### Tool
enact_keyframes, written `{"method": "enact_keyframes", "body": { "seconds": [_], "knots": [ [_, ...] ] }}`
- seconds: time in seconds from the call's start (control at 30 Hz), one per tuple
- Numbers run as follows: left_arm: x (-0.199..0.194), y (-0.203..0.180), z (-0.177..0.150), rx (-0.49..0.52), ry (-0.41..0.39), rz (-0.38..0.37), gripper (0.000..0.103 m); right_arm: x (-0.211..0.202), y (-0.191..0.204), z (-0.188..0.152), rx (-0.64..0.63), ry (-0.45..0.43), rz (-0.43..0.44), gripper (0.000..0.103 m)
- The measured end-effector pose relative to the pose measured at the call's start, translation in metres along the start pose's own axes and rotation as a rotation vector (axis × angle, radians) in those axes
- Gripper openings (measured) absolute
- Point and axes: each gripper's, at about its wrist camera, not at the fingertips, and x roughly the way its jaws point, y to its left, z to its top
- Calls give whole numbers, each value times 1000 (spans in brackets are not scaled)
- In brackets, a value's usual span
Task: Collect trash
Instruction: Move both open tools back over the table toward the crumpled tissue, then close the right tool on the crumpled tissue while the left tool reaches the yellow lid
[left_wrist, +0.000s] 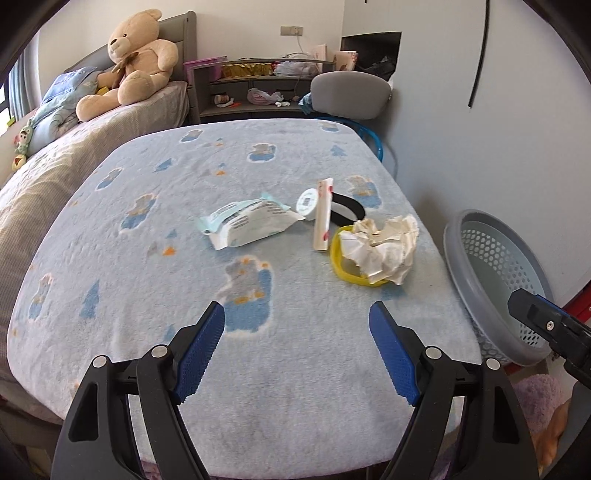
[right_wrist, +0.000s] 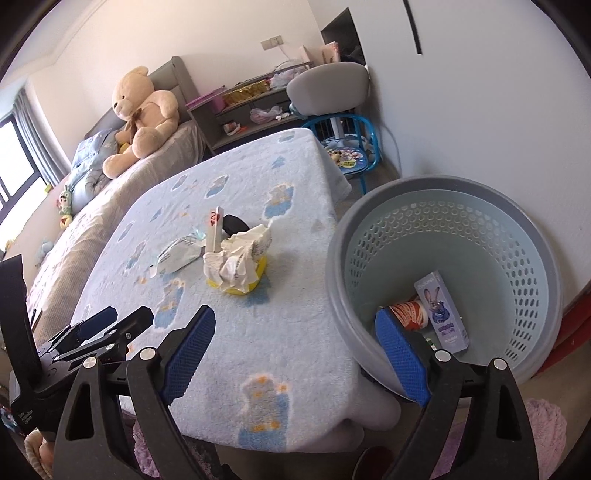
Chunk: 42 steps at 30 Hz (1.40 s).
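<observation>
On the blue fleece blanket (left_wrist: 147, 295) lie a crumpled paper wad (left_wrist: 382, 245) over a yellow ring (left_wrist: 337, 258), a wet-wipe pack (left_wrist: 251, 223), a thin upright carton (left_wrist: 323, 218), a white round lid (left_wrist: 307, 202) and a black band (left_wrist: 349, 206). My left gripper (left_wrist: 297, 314) hovers open and empty over the blanket, short of them. My right gripper (right_wrist: 295, 317) is open and empty at the blanket's corner, one finger over the grey basket (right_wrist: 340, 258). Inside the basket lie a red-white cup (right_wrist: 408, 312) and a purple rabbit box (right_wrist: 441, 310). The paper wad (right_wrist: 240, 258) and wipe pack (right_wrist: 181, 253) also show in the right wrist view.
The basket (left_wrist: 480, 280) leans against the white wall right of the bed. A teddy bear (left_wrist: 136, 62) sits on the larger bed at the back left. A grey shelf (left_wrist: 258, 88), a grey chair (left_wrist: 351, 94) and a blue child's chair (right_wrist: 347, 155) stand behind.
</observation>
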Motion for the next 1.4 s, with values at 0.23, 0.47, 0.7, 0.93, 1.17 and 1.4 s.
{"method": "enact_keyframes", "body": {
  "seconds": [0.23, 0.47, 0.7, 0.93, 1.17, 1.4],
  "knots": [
    [11, 42, -6, -70, 8, 57, 77, 33, 37, 10, -79, 35, 13, 94],
    [22, 67, -7, -111, 17, 97, 77, 70, 62, 19, -141, 68, -8, 96],
    [31, 84, -8, -157, 35, 91, 77, 106, 77, 23, -219, 97, -95, 96],
    [35, 90, -8, -164, 34, 106, 77, 123, 76, 31, -202, 97, -135, 96],
    [36, 92, -9, -170, 39, 99, 77, 134, 82, 33, -238, 95, -177, 94],
    [35, 91, -8, -169, 38, 99, 77, 134, 99, 25, -332, 87, -208, 64]
  ]
}}
